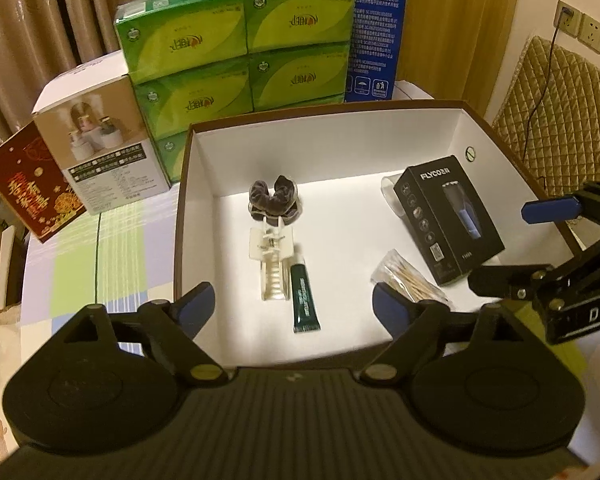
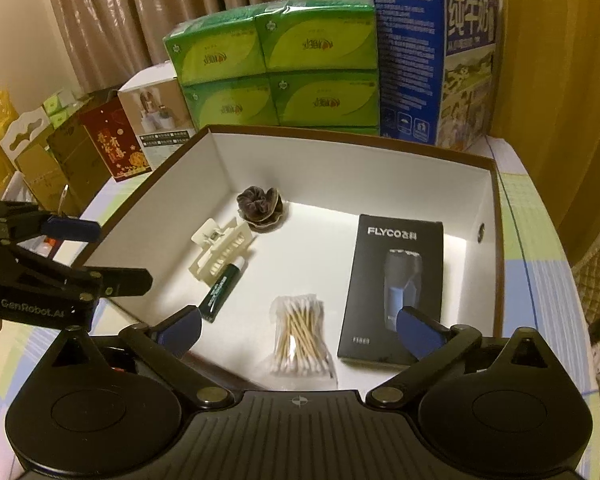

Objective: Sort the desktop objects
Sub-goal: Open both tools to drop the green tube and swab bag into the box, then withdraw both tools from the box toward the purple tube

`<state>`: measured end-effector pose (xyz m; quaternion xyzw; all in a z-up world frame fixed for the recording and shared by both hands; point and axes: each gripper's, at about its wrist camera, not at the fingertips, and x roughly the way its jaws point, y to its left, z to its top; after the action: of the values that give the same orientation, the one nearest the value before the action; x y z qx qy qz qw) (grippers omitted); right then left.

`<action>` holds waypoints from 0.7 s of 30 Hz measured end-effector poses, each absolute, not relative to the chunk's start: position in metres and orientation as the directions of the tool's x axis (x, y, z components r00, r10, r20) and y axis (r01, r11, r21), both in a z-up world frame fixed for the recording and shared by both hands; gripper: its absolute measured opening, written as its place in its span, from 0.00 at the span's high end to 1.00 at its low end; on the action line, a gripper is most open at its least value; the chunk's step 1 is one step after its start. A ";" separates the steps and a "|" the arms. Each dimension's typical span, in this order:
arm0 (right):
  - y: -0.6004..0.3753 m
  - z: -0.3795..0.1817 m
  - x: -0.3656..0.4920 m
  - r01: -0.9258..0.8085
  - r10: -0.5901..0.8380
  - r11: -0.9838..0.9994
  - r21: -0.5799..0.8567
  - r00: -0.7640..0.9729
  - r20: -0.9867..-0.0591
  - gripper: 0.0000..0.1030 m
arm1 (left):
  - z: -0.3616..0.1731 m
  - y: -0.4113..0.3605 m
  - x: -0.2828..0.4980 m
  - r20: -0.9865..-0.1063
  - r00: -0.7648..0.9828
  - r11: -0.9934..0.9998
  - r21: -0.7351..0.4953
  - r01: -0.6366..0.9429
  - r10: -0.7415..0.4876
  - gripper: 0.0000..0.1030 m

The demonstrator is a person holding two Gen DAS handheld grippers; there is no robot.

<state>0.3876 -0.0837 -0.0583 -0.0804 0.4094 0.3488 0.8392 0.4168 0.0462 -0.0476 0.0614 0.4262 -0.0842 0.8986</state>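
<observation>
Open box (image 1: 476, 120), brown outside and white inside, sitting on the desk (image 1: 112, 240) under a checked cloth; five items lying on its floor.

Left group: dark velvet hair tie (image 1: 274, 196) resting nearest the back wall; cream hair clip (image 1: 271, 258) lying just in front of it; dark green tube (image 1: 305, 300) lying beside the clip, touching or nearly touching its side.

Right group: black shaver box (image 2: 392, 288) marked FLYCO lying flat, face up, near the right wall; clear packet of cotton swabs (image 2: 300, 336) lying just to its left, near the front wall; the two groups sitting well apart.

Left hand-held gripper (image 1: 294, 304) hovering above the front edge of the box, jaws standing wide apart and holding nothing, the green tube and hair clip showing between its blue-padded fingers (image 1: 198, 304).

Right hand-held gripper (image 2: 298, 326) hovering above the front right of the box, jaws likewise spread wide and empty, the packet of swabs showing below the gap; one blue finger (image 2: 414, 328) overlapping the shaver box in view.

Behind the box, standing on the desk: stacked green tissue packs (image 1: 236, 60); blue milk carton (image 2: 432, 60); white carton with a product photo (image 1: 100, 140); red carton with gold lettering (image 1: 28, 192); curtains (image 1: 40, 20) hanging behind.
</observation>
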 end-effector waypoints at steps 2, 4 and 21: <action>-0.087 -0.055 0.383 -0.643 0.518 0.750 0.155 0.424 -0.743 0.02 | -0.044 0.046 0.410 -0.778 0.622 0.980 0.042 0.194 -0.090 0.18; -0.090 -0.052 0.378 -0.637 0.515 0.754 0.159 0.424 -0.745 0.02 | -0.040 0.047 0.403 -0.775 0.626 0.982 0.042 0.183 -0.083 0.14; -0.108 -0.031 0.327 -0.604 0.510 0.779 0.169 0.452 -0.732 0.02 | -0.014 0.043 0.346 -0.748 0.663 0.992 0.062 0.114 -0.030 0.07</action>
<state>0.3274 -0.1081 -0.0314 -0.0580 0.4085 0.3276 0.8500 0.3465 0.0431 -0.0137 0.0516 0.4083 -0.0394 0.9105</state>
